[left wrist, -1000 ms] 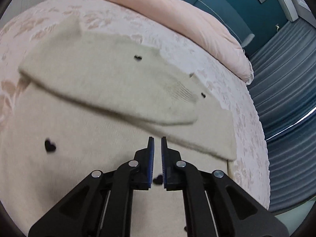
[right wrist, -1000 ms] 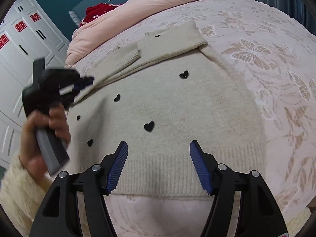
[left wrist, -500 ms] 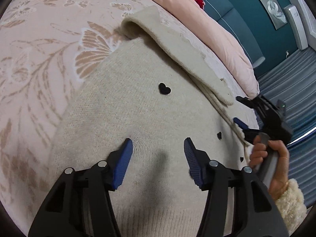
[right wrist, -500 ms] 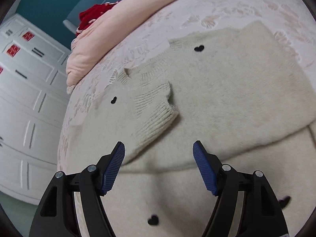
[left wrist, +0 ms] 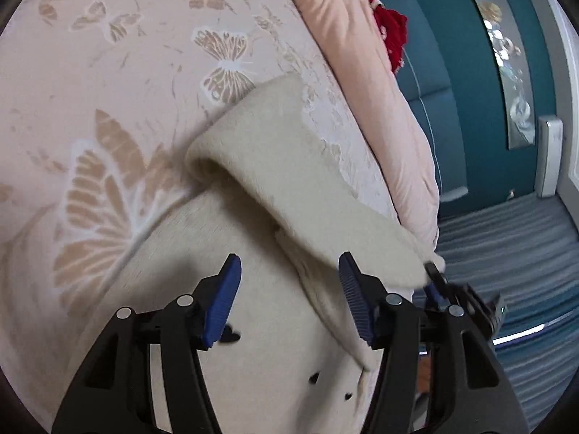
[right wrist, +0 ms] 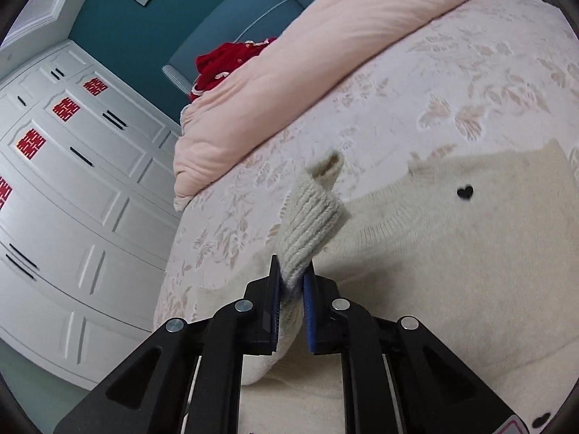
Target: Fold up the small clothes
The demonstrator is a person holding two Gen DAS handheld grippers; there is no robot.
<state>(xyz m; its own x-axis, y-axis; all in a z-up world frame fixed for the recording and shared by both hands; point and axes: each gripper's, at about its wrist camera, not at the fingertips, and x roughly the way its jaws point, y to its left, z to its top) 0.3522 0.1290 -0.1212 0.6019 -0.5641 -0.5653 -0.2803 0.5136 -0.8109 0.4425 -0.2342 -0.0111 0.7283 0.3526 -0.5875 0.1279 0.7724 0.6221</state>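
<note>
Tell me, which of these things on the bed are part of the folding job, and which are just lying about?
Part of the job:
cream sweater
its ribbed cuff, pinched in the right gripper
left gripper, open above the sweater

Just lying about:
pink duvet
red garment
white wardrobe

Teal wall (right wrist: 119, 32), white wardrobe (right wrist: 72, 217), pink-quilted bed (right wrist: 362, 36).

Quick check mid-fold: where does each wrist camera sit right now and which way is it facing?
Left wrist: rides the open left gripper, looking along the cream sweater toward the teal wall; the right gripper shows at right.
Right wrist: rides the right gripper, shut on the ribbed cuff, facing the white wardrobe.
Shared: sweater, pink duvet, red cloth, bedspread.
</note>
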